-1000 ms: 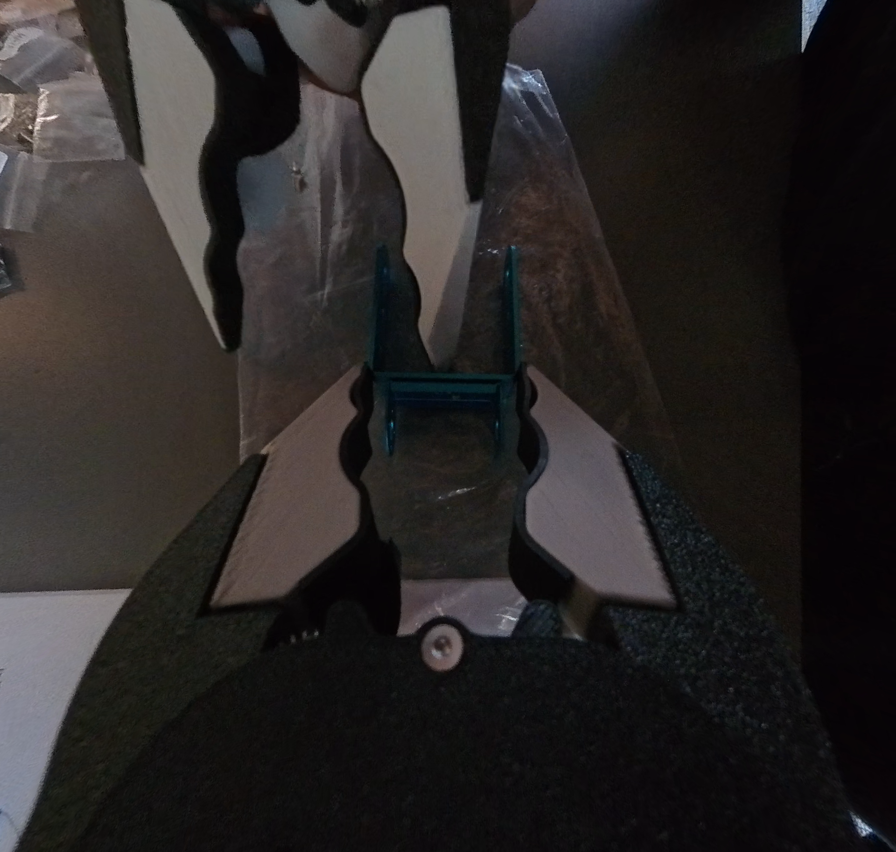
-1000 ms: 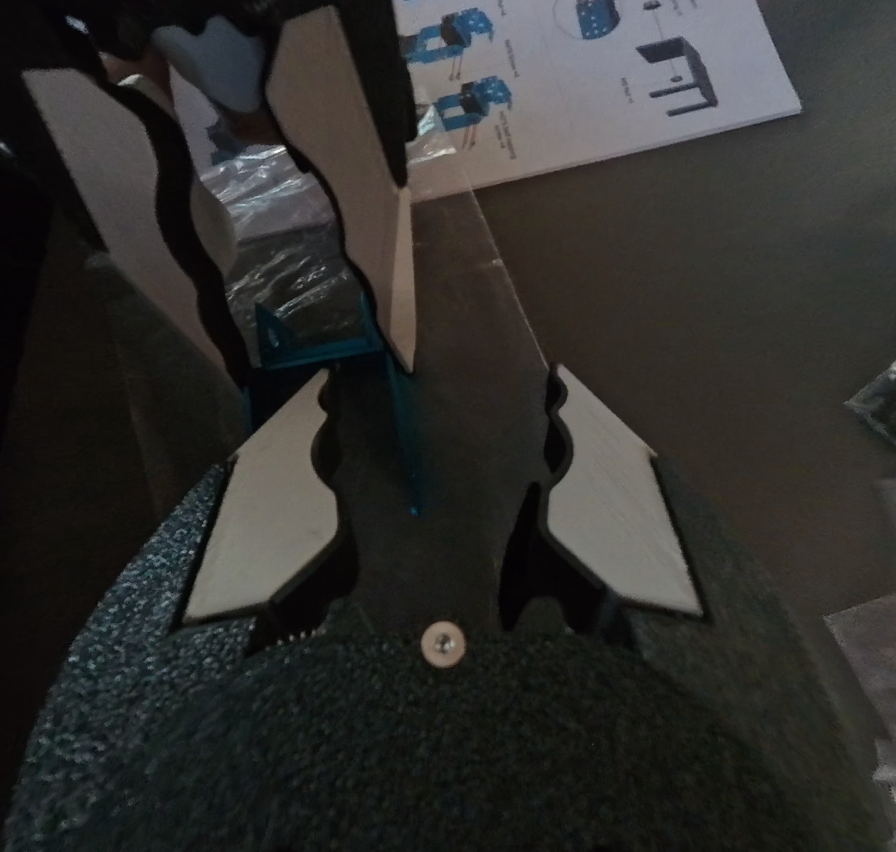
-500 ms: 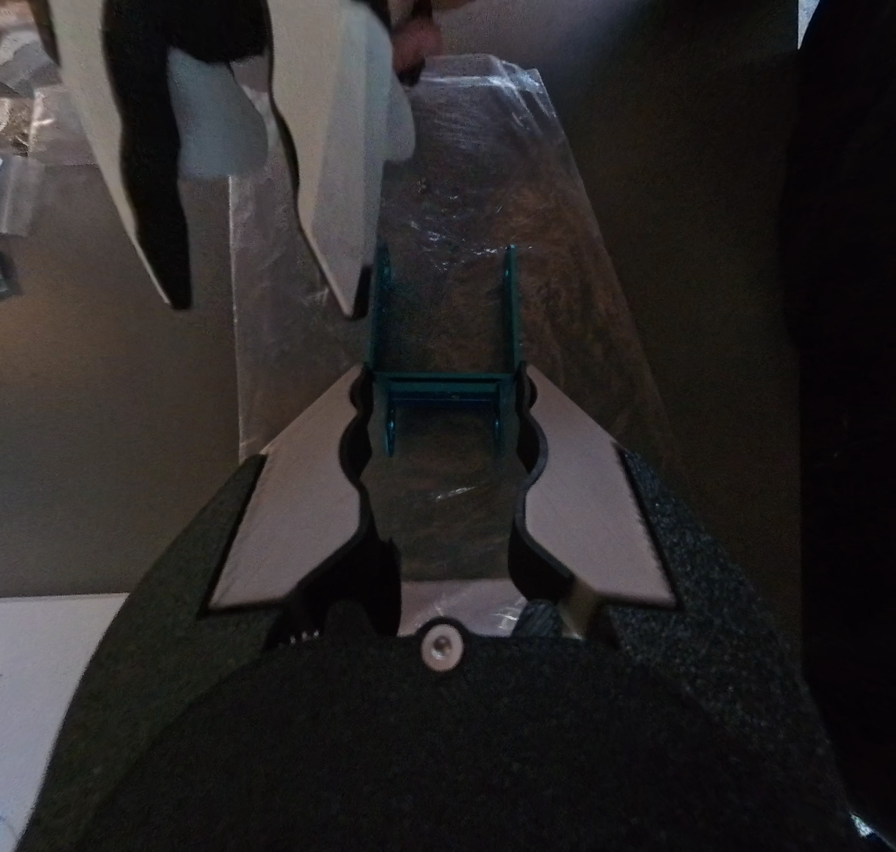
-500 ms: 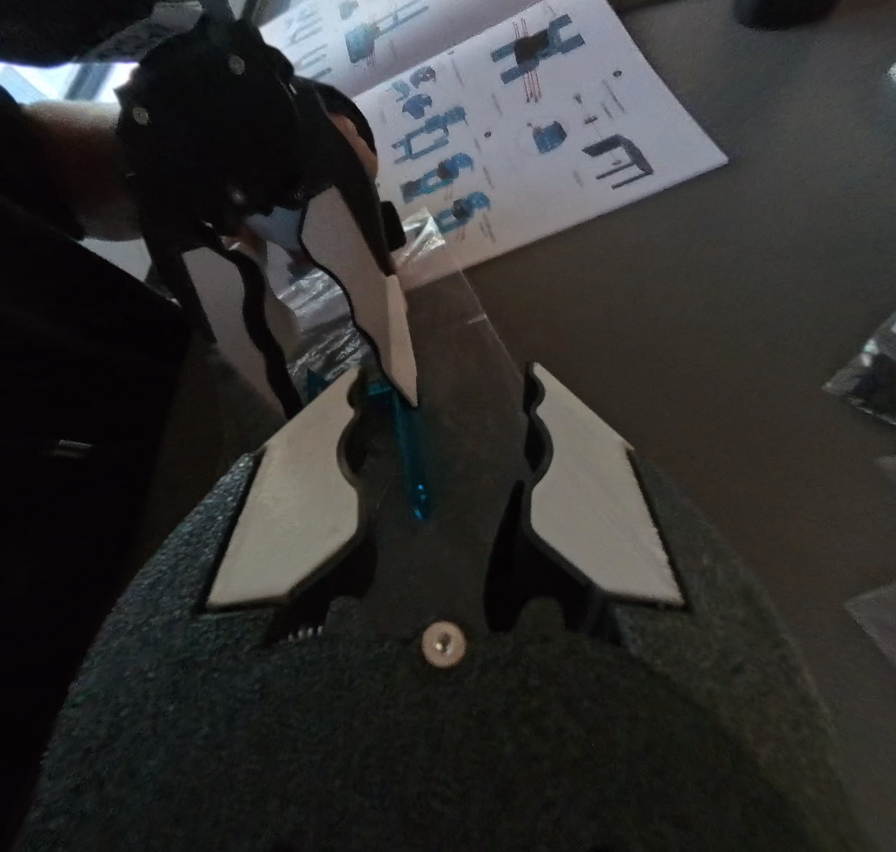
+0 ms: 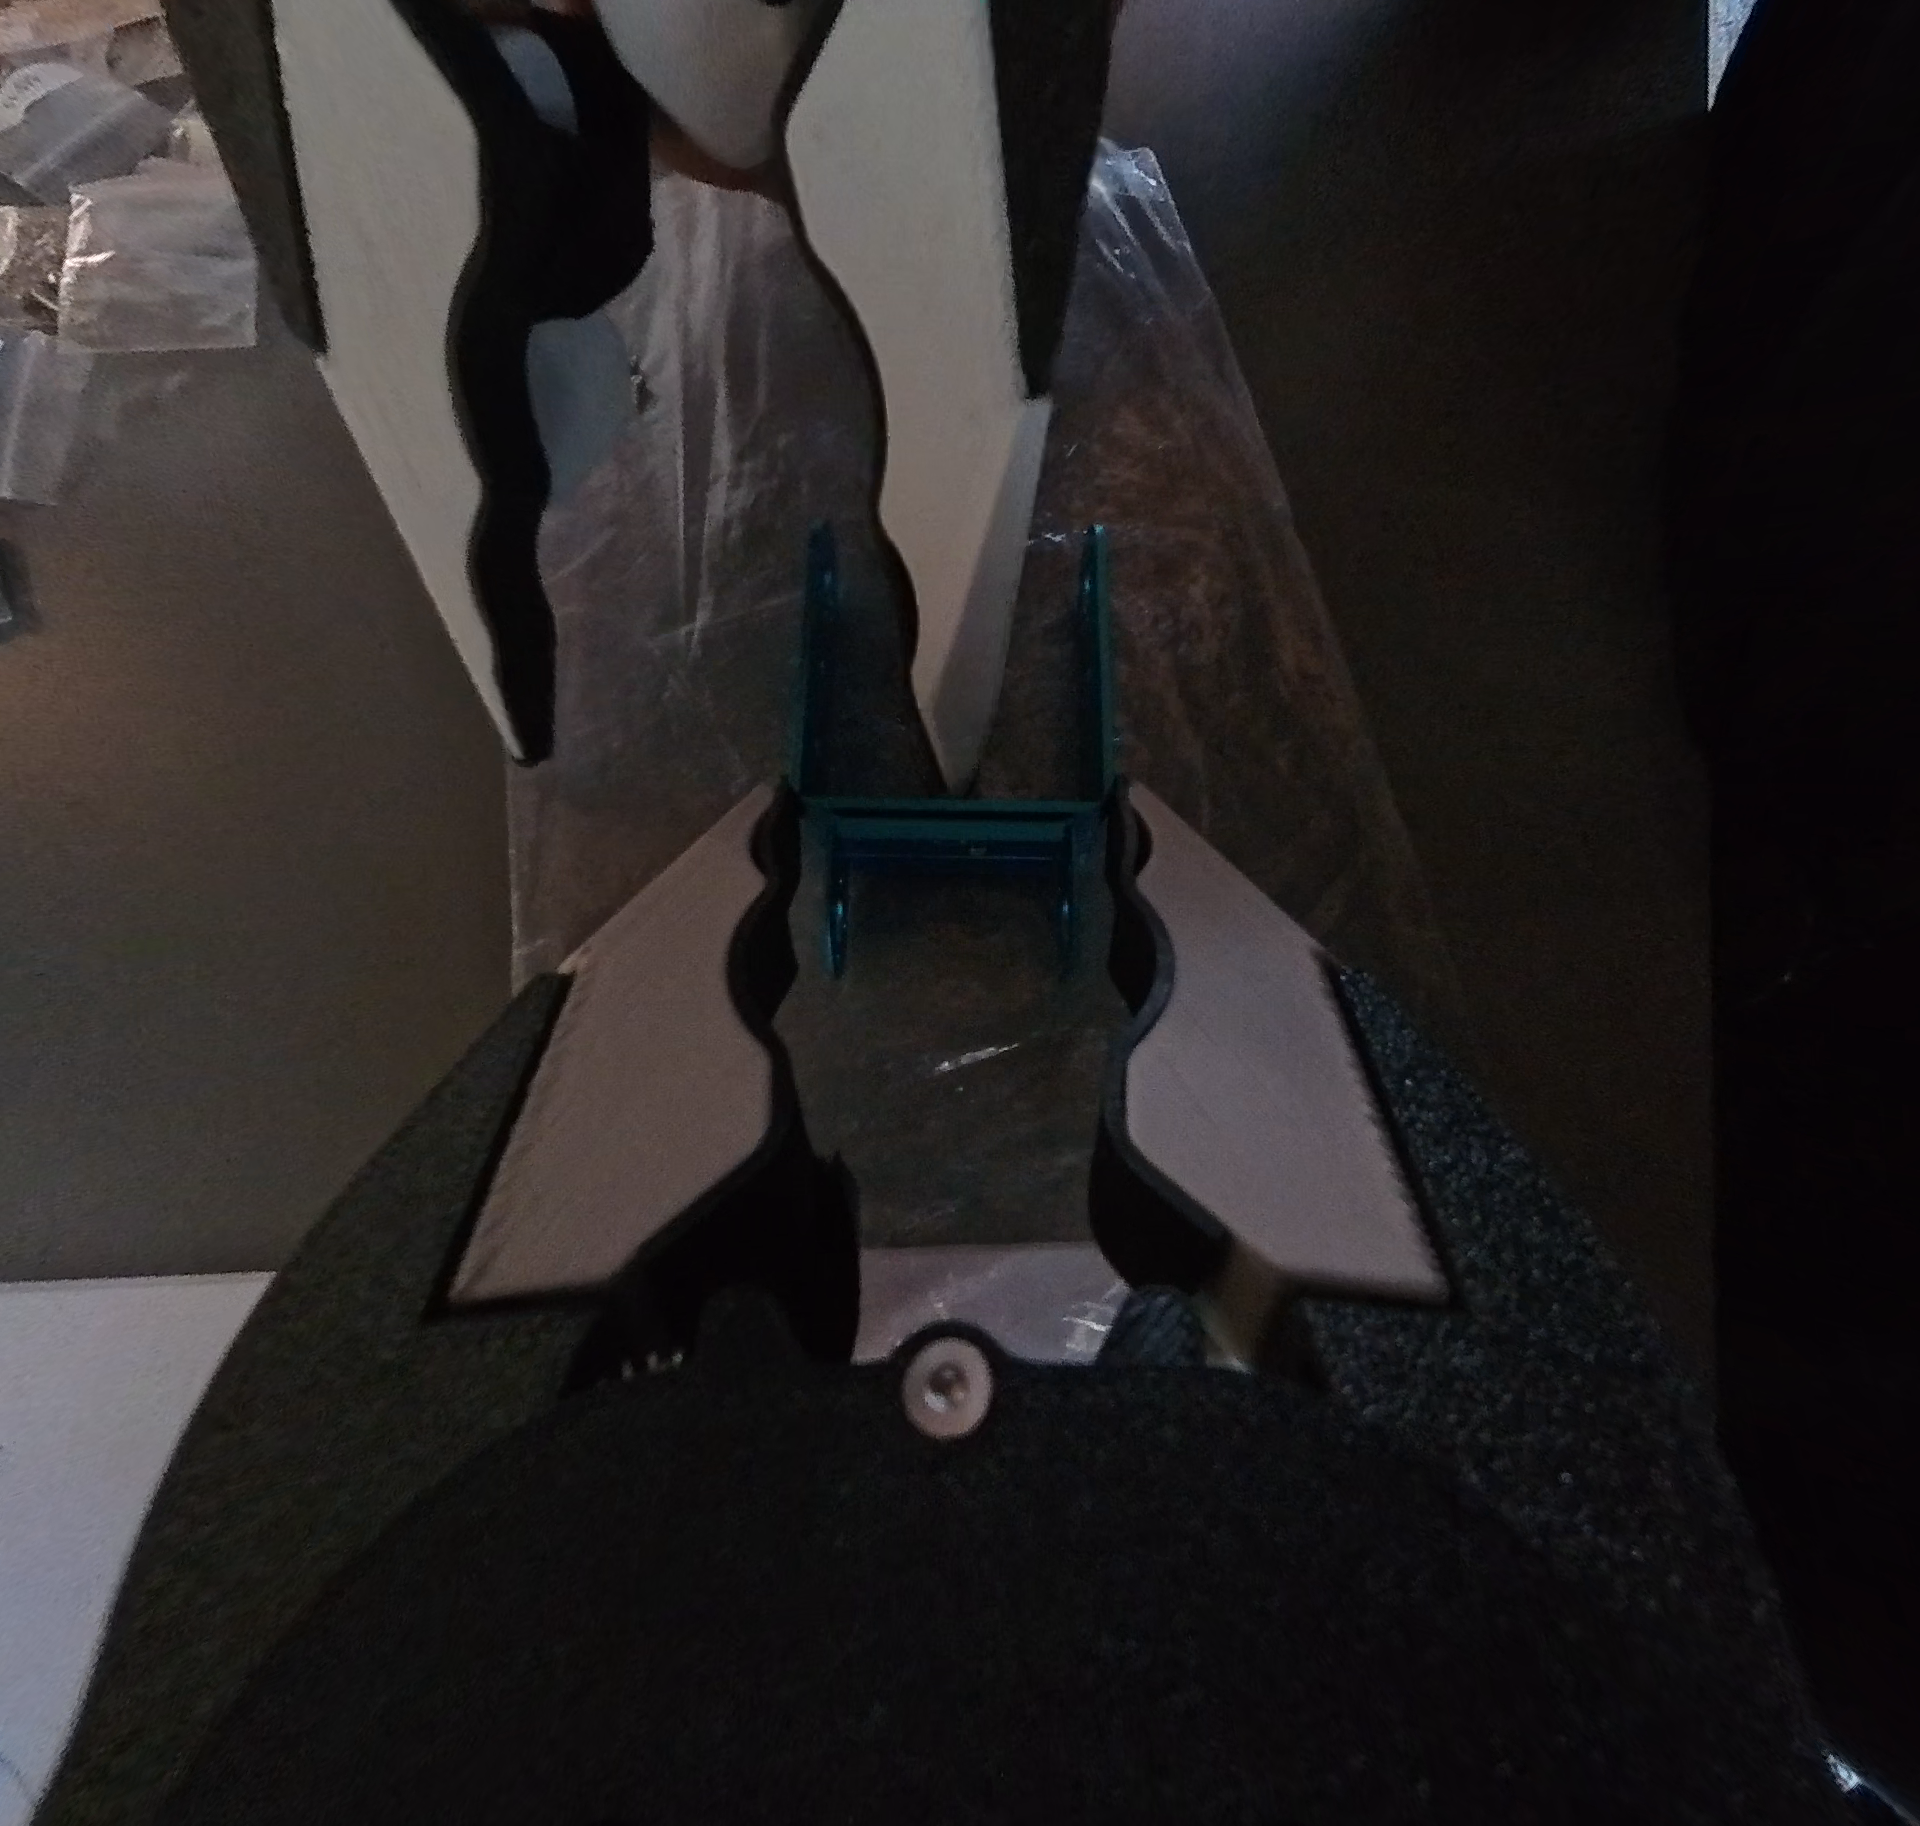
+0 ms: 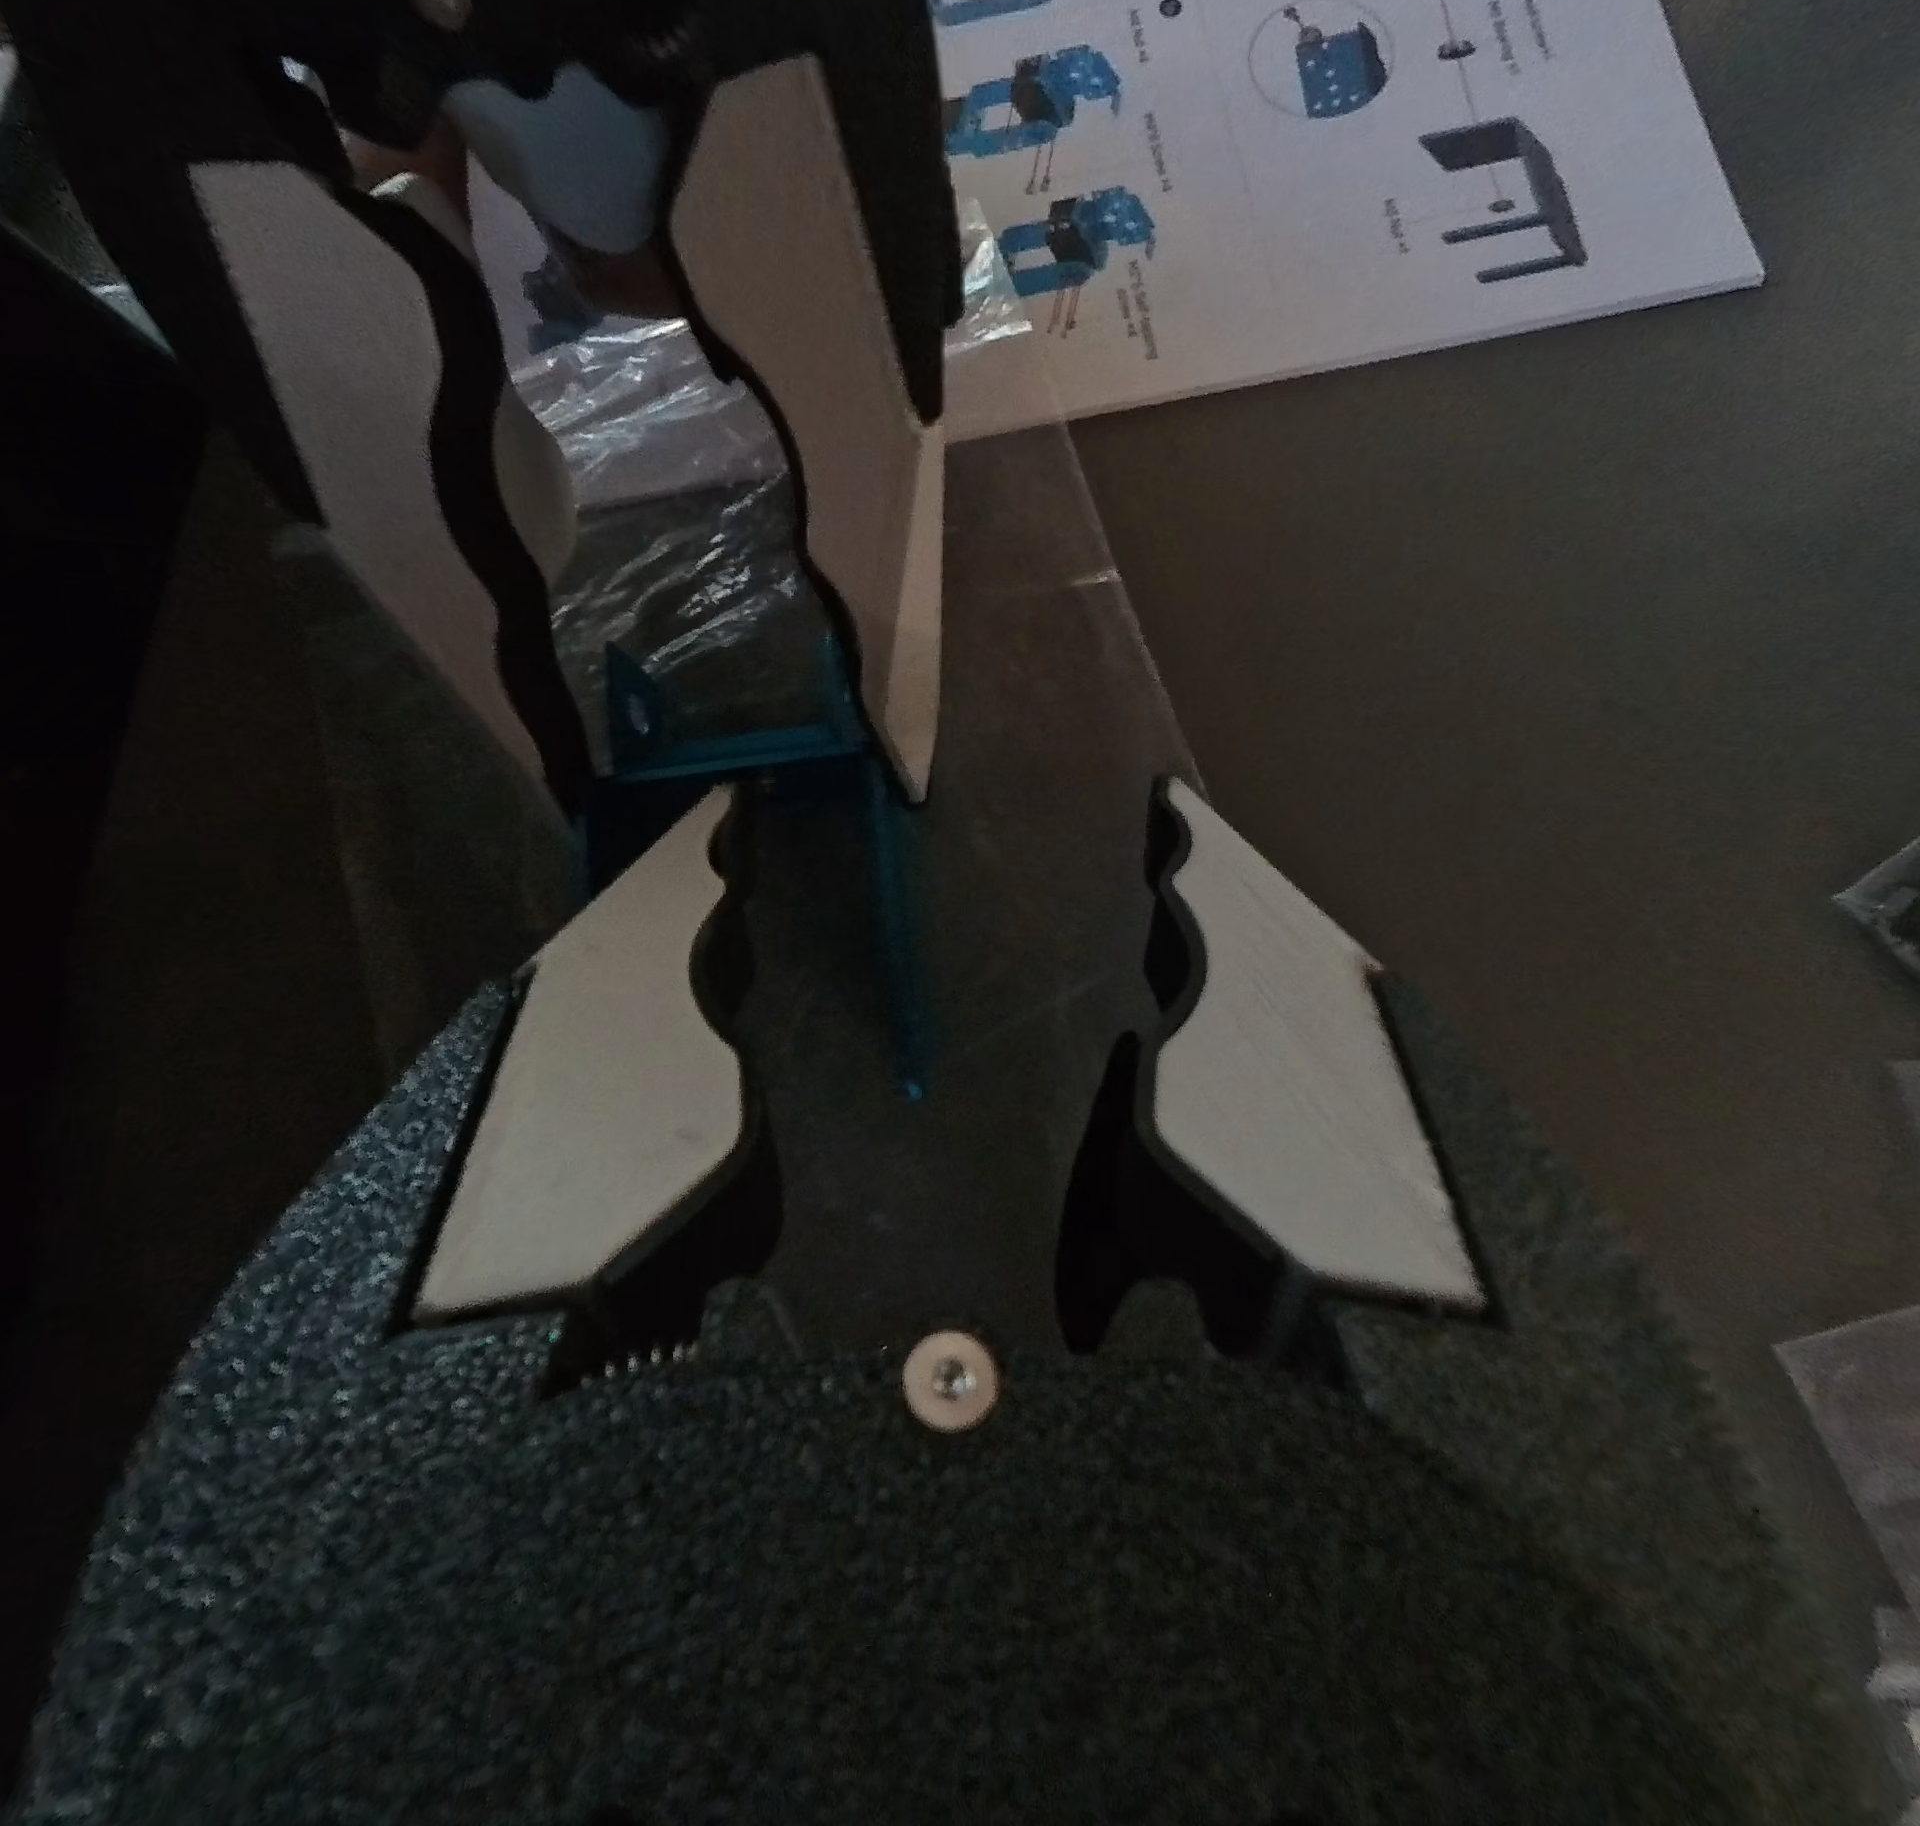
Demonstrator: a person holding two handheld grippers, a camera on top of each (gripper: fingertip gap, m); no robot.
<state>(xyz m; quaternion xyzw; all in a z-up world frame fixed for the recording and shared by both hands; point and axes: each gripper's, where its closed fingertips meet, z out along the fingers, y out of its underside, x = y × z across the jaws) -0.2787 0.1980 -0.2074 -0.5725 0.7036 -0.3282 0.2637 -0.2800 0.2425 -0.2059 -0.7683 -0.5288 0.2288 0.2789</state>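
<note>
My left gripper [image 5: 953, 791] is shut on a blue metal bracket [image 5: 951, 822] with an H-shaped outline, its crossbar squeezed between the fingertips. My right gripper [image 5: 740, 758] comes in from above, open. One finger sits between the bracket's two side plates, the other outside its left plate. In the right wrist view my right gripper [image 6: 945, 797] is open with one blue plate [image 6: 896, 945] standing between its fingers. The left gripper [image 6: 727, 779] holds the bracket [image 6: 727, 742] just beyond. A clear plastic bag [image 5: 1195, 529] lies under both.
An open white instruction booklet [image 6: 1351, 114] lies on the dark table behind the left gripper. Small clear bags of parts lie at the far left [image 5: 104, 249] of the left wrist view and at the right edge [image 6: 1881, 903] of the right wrist view.
Half a second ago my right gripper had swung off to one side of the bracket. It is now back astride the bracket's plate, as one second ago. The left gripper's hold has not changed.
</note>
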